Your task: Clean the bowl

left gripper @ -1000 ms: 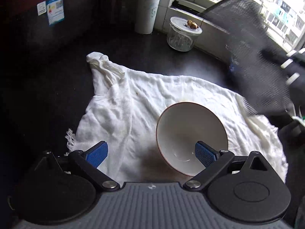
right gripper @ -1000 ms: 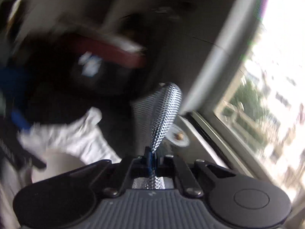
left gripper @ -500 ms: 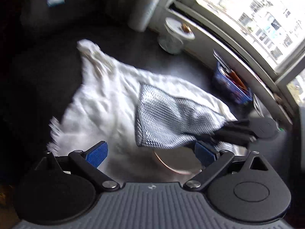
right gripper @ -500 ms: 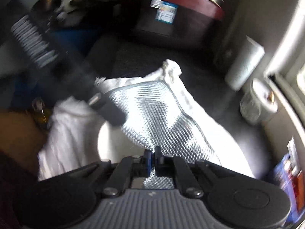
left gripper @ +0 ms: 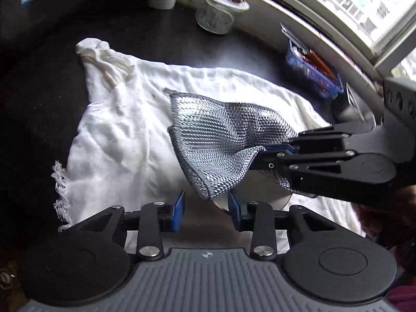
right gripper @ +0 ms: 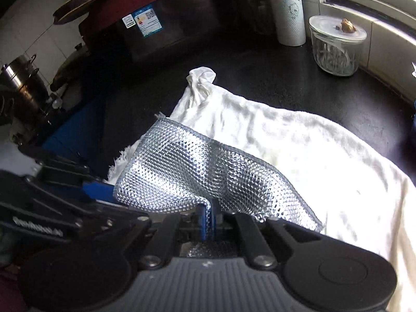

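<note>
The only writing in view is on the stickers (right gripper: 142,24) on a dark appliance at the back of the surface (left gripper: 39,83), a blue-and-white label with a QR code beside a smaller white one, and the print is too small to read; pale lettering on the body of the left tool in the right wrist view is too blurred to make out. The right tool (left gripper: 277,152) has its fingers pressed together on a corner of a silver mesh scouring cloth (left gripper: 215,140), which fans out from the pinch with its long axis running from the right tool toward the far left of the surface. Under the cloth lies the bowl (left gripper: 260,195), almost wholly covered; only a pale curved part and a thin dark rim show near the front edge of the surface, just ahead of the left tool (left gripper: 206,209), so which way it faces cannot be told. The left tool's blue pads stand a narrow gap apart, and the lowest tip of the mesh cloth hangs between them without clear contact. The bowl rests on a crumpled white towel (left gripper: 124,135) spread across the middle of the dark surface. Toward the back right corner stand a lidded glass jar (left gripper: 217,13) and a white paper roll (right gripper: 288,7), near the window sill.
</note>
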Motion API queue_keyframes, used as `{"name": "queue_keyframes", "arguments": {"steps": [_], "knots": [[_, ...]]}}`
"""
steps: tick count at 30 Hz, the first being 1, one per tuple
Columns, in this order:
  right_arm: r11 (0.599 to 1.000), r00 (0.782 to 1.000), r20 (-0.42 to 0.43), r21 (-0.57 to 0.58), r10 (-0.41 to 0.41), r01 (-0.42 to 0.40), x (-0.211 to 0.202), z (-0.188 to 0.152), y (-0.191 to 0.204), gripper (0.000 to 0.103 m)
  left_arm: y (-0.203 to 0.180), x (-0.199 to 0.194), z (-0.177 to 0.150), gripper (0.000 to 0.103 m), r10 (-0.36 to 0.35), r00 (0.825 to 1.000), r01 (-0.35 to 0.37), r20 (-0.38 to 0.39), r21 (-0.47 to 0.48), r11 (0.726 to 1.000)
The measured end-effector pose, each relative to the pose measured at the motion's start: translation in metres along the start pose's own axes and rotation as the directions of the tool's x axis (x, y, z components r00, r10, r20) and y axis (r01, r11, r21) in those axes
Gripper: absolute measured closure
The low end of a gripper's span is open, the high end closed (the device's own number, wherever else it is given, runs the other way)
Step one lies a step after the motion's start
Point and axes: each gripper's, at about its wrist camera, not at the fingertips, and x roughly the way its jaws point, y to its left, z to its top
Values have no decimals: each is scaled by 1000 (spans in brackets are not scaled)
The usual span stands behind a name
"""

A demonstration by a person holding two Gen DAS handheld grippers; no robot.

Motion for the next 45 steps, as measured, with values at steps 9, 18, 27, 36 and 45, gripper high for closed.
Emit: {"name": "queue_keyframes", "arguments": {"steps": [9, 18, 27, 36, 45], "knots": [[958, 989, -49, -259, -142, 124, 12, -8, 35, 98, 3, 20, 16, 86, 26, 998, -27, -55, -17, 999], [914, 970, -101, -369, -221, 170, 21, -22, 55, 93, 31, 26, 0, 88, -106, 992, 75, -65, -360, 930], [984, 977, -197, -170, -79, 46, 23, -16, 46, 98, 47, 34, -25, 88, -221, 972, 127, -84, -607, 785], [871, 953, -161, -465, -257, 157, 19, -25, 69, 100, -14, 20, 1, 84, 61, 994, -55, -92, 72, 996], [789, 928, -190, -596, -320, 150, 31, -14, 64, 99, -18, 16, 9, 87, 81, 994, -64, -72, 210, 976]]}}
